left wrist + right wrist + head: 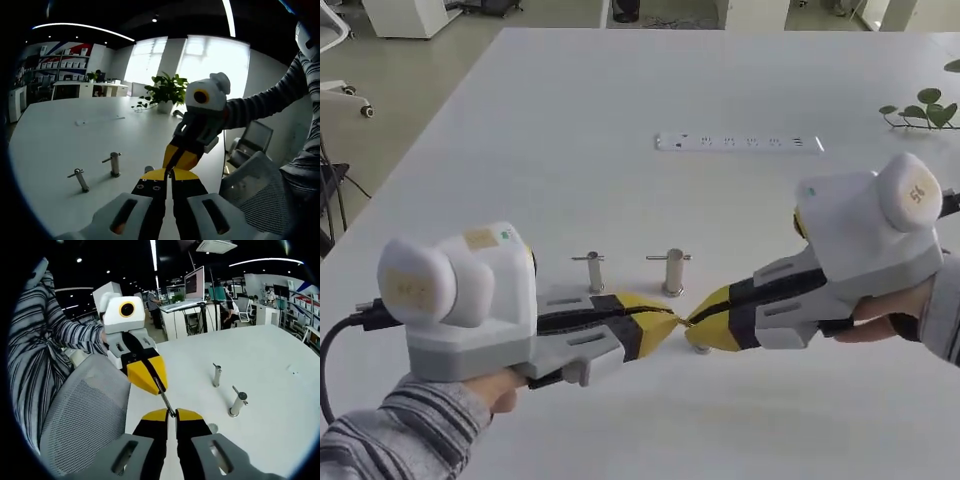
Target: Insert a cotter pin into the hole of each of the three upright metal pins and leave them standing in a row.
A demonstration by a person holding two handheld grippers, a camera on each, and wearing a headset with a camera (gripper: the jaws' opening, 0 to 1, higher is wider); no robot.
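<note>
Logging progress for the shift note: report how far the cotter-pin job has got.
Done: the left pin and middle pin stand upright, each carrying a cotter pin. In hand: the left hand-held gripper and right hand-held gripper, jaws shut, meet on a thin cotter pin. Left: the third pin, below the tips.

Table: broad white tabletop (620, 100) beneath the jaws.
Windows: tall bright panes (215, 60) far beyond left gripper (169, 173) jaws.
Chair: grey mesh seat (80, 410) left of right gripper (171, 415) jaws.
</note>
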